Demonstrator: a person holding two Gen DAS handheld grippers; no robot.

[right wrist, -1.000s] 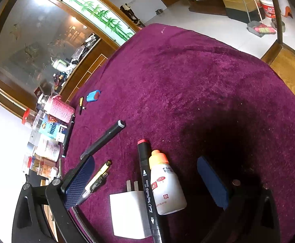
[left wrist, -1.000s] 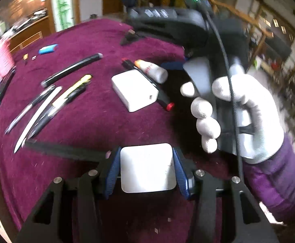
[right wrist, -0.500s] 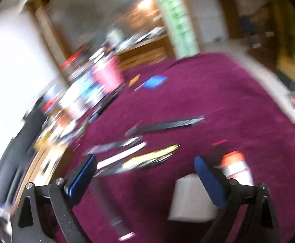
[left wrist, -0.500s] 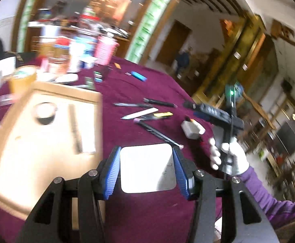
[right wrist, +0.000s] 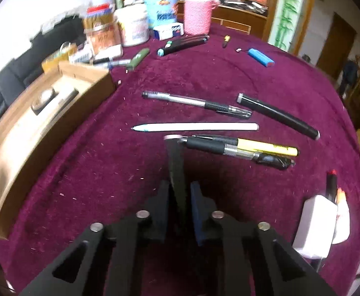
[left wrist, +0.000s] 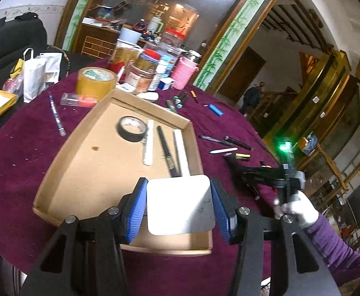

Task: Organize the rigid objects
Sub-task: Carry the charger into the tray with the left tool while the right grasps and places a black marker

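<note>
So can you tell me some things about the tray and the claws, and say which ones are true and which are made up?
1. The left claw holds a white square block. True.
2. The cardboard tray is empty. False: it holds a roll of black tape and some pens.
3. The right claw is wide open. False: its jaws have just been closing and are shut on a black pen.
4. A white pen lies on the purple cloth. True.
5. The blue lighter is inside the tray. False: it lies on the cloth.
</note>
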